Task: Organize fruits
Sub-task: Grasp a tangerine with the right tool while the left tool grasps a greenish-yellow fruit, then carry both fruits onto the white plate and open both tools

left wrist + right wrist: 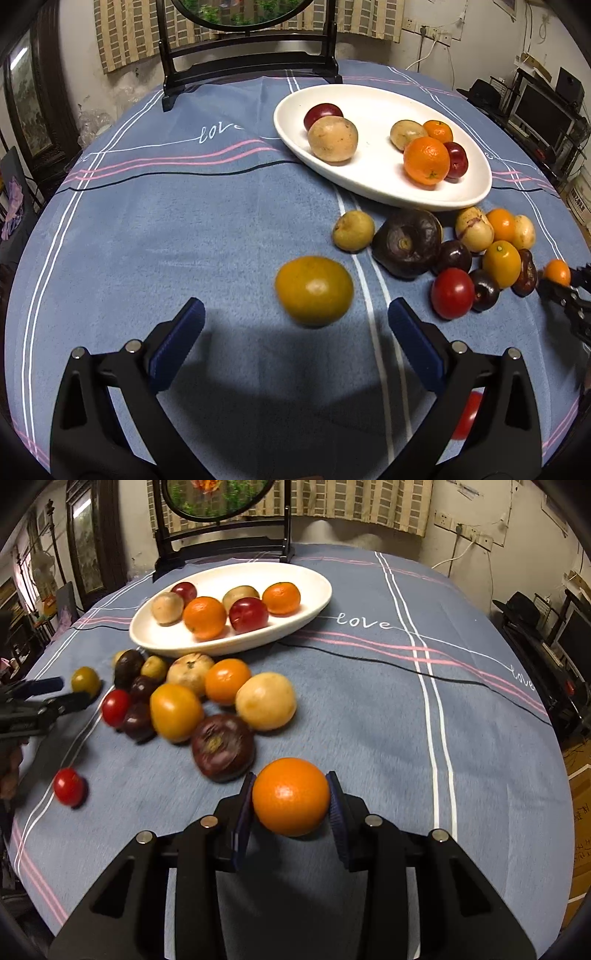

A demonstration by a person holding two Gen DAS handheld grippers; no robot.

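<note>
Plate (321, 590), white and oval, lies ahead and left of the right gripper (290, 799), which clamps a round, dimpled orange (290, 796) just above the cloth-covered counter (369, 709). The left gripper (295, 314) gapes wide (empty) just short of a smooth yellow-green fruit (314, 290).

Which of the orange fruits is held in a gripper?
The orange clamped in the right gripper; every other orange fruit lies free on the cloth or in the white plate.

I see six fruits on the white dish (317, 590) — oranges, plums, pale ones. The rest lie heaped (221, 686) just beside it — one orange (291, 796) clamped.
</note>
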